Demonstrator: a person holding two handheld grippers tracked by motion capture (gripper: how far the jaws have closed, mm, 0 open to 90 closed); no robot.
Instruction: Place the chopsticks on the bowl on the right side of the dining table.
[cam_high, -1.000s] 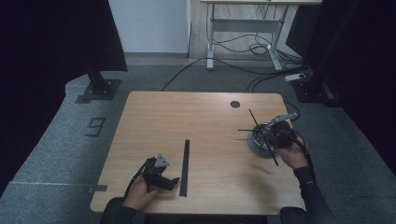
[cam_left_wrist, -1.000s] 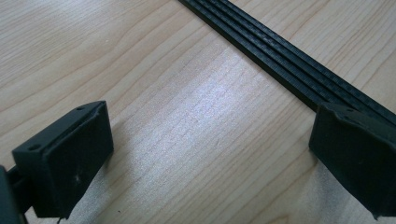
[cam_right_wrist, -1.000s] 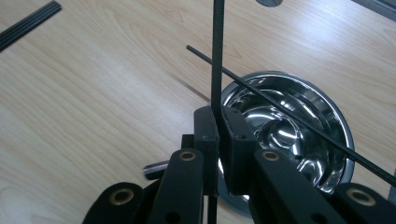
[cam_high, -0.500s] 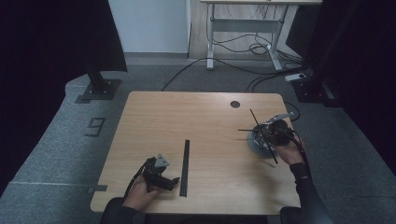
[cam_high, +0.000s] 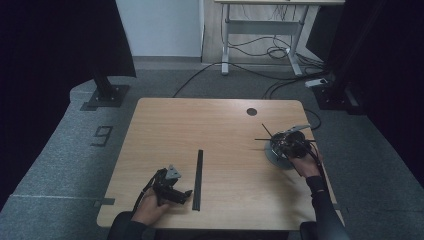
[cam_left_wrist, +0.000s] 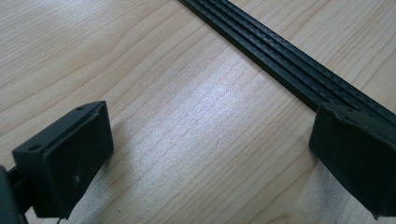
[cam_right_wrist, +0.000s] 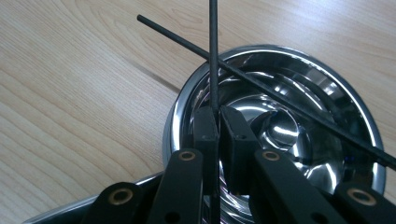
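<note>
The right gripper (cam_right_wrist: 218, 122) pinches a thin black rod (cam_right_wrist: 214, 56) between its closed jaws, above a shiny round steel bowl (cam_right_wrist: 327, 79) on the pale wood-grain surface (cam_high: 225, 130). The rod's long axis runs straight ahead along the jaws, past the bowl's rim. A second thin rod (cam_right_wrist: 289, 102) lies slanted across the bowl, crossing the first. The left gripper (cam_left_wrist: 210, 154) rests open, jaws wide apart, just beside a flat, ribbed black strip (cam_left_wrist: 280, 65).
</note>
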